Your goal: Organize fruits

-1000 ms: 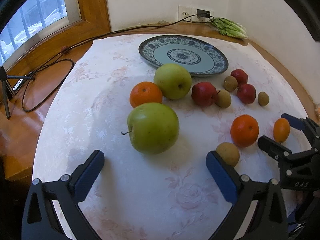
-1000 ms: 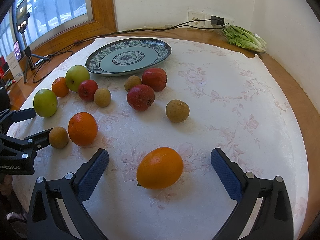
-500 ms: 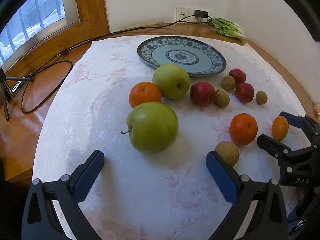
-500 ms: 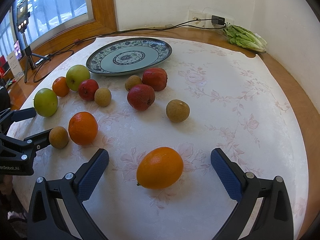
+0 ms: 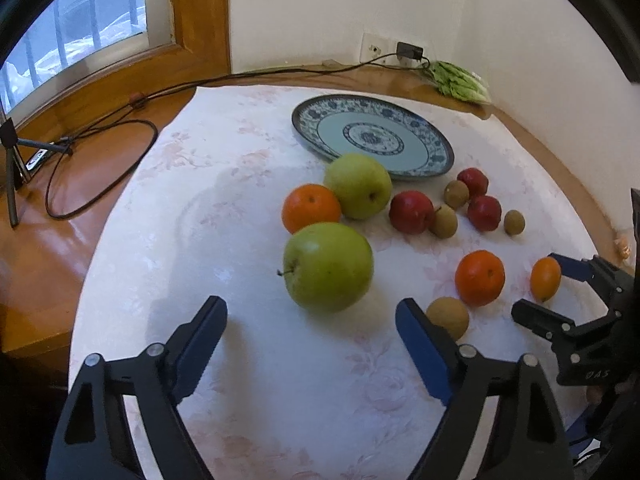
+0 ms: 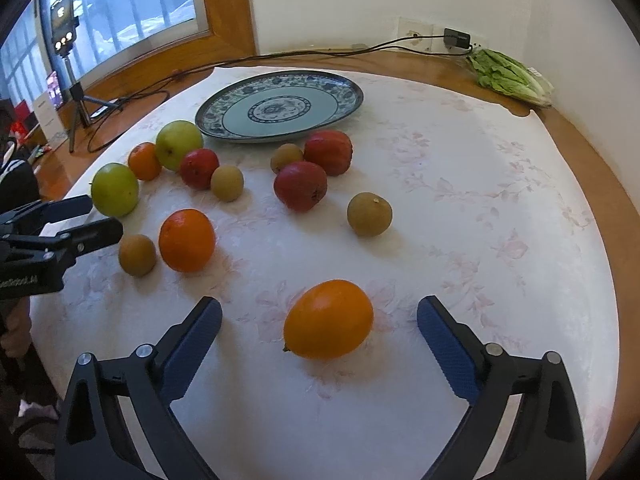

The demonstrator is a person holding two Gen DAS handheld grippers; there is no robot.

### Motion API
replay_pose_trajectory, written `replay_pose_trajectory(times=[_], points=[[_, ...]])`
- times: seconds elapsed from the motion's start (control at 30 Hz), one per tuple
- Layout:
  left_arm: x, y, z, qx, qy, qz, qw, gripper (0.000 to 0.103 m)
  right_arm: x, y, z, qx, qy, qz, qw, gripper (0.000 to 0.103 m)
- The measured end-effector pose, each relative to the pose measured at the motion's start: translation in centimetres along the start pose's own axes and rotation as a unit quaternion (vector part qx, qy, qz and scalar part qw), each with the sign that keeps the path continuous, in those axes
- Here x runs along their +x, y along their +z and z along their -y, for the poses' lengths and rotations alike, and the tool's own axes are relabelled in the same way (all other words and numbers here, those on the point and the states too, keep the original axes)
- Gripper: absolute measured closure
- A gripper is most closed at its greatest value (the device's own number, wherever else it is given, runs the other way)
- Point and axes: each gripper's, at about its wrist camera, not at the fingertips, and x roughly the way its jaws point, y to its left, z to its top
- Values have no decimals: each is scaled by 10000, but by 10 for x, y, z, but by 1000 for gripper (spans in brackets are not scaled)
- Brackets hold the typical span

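Note:
Fruits lie loose on a white tablecloth in front of a blue patterned plate (image 5: 372, 136) that also shows in the right wrist view (image 6: 280, 106). My left gripper (image 5: 312, 332) is open, just short of a big green apple (image 5: 328, 266). My right gripper (image 6: 320, 328) is open around an oval orange fruit (image 6: 328, 324) without touching it. A second green apple (image 5: 358, 186), round oranges (image 5: 479, 278), red fruits (image 5: 411, 212) and small brown fruits (image 5: 448, 316) lie between apple and plate.
A lettuce head (image 6: 508, 76) lies at the table's far right edge near a wall socket. A black cable (image 5: 100, 168) and a tripod (image 6: 76, 92) with a phone stand on the wooden sill at left. The wall is close behind the table.
Both grippers have edged slightly forward and up; the fruits have not moved and both grippers stay open.

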Motion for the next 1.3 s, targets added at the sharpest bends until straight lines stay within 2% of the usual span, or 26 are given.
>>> replay_pose_trajectory(times=[0.23,0.4,0.7,0.97,1.13,1.2,1.3], points=[[-6,7,4,8,-101,114,9999,24,-9,-1,3,19,200,-8,9998,13],[-4,11,10,33,-219,92,9997,34,-14,-4,5,39,229,29,9997,16],[2,16,13,-17,-197,10,9998,36,-14,-1,11,222,346,40,9991,30],[9,19,13,-145,-255,-110,9995,36,-12,0,11,170,376,40,9991,36],[11,18,12,-142,-193,-102,9997,43,-11,0,10,142,368,58,9992,39],[12,18,9,-219,-188,-139,9995,51,-11,0,10,147,354,64,9992,40],[14,18,4,-343,-244,-215,9989,55,-11,0,9,138,338,62,9993,41]])
